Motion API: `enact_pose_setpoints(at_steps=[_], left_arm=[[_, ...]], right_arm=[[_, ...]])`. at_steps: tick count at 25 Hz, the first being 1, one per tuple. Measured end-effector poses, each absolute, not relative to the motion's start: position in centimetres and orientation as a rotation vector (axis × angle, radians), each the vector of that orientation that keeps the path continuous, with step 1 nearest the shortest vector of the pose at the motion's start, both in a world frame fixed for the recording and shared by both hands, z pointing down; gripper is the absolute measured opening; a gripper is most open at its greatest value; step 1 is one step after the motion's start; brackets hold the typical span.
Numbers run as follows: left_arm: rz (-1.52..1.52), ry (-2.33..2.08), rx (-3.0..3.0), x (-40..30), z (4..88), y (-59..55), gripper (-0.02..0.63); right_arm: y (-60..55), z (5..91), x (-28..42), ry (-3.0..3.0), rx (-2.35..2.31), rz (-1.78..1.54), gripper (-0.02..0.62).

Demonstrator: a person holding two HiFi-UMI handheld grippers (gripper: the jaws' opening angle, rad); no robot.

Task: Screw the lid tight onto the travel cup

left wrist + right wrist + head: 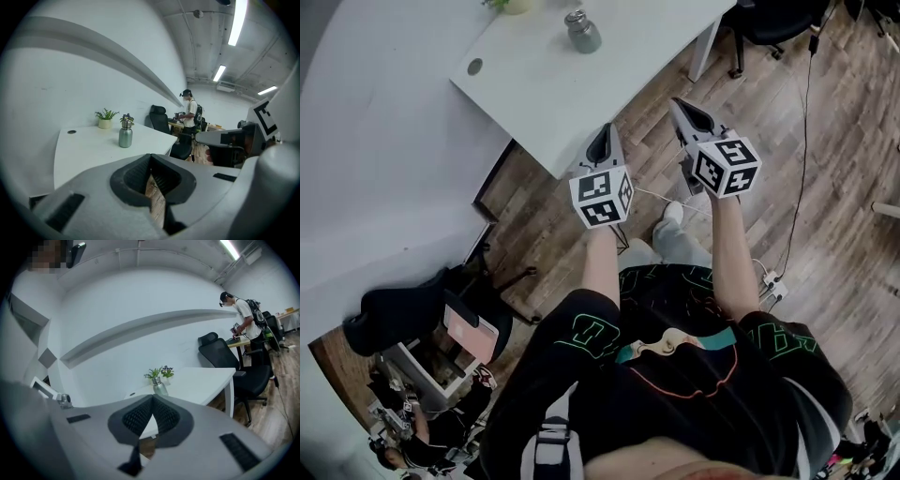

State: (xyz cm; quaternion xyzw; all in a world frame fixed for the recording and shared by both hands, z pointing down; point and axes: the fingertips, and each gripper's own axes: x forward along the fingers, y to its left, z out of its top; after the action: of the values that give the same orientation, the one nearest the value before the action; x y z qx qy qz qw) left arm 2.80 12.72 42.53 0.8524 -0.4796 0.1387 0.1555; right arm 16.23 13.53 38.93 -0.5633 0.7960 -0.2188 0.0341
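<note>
The travel cup stands far on the worktop, near a plant pot. The left tool and right tool are closed and empty.

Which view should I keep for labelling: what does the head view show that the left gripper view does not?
Only the head view: the person's black shirt and the marker cube on the left gripper.
Only the left gripper view: its own jaws, shut on nothing; another person standing at a far desk; lit ceiling lights.
Both: the white table, the steel travel cup standing on it, and the right gripper.
</note>
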Motion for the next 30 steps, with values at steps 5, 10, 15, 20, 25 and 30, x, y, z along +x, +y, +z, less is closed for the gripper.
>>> enact_pose_setpoints(at_steps=[5,10,15,20,25,30], left_arm=[[0.341,-1.429,2.431,2.8,40.4,10.6,0.005],[0.3,-1.458,2.429,2.4,39.4,8.8,0.005],[0.269,-1.455,2.424,2.6,39.9,6.0,0.005],[0.265,-1.457,2.428,3.4,40.2,2.1,0.005],[0.281,-1.462,2.402,3.1,41.6,-2.6,0.006],[0.328,-1.476,2.382,2.8,43.7,-6.0,0.006]], right_arm=[[11.5,36.9,15.6,2.515,-1.634,-0.618,0.005],[9.5,35.4,14.7,2.581,-1.566,-0.57,0.005],[7.1,34.6,14.4,2.654,-1.533,-0.518,0.005],[3.1,34.1,15.2,2.679,-1.514,-0.504,0.005],[-2.7,34.4,14.4,2.718,-1.45,-0.504,0.005],[-8.3,35.4,13.4,2.748,-1.393,-0.52,0.005]])
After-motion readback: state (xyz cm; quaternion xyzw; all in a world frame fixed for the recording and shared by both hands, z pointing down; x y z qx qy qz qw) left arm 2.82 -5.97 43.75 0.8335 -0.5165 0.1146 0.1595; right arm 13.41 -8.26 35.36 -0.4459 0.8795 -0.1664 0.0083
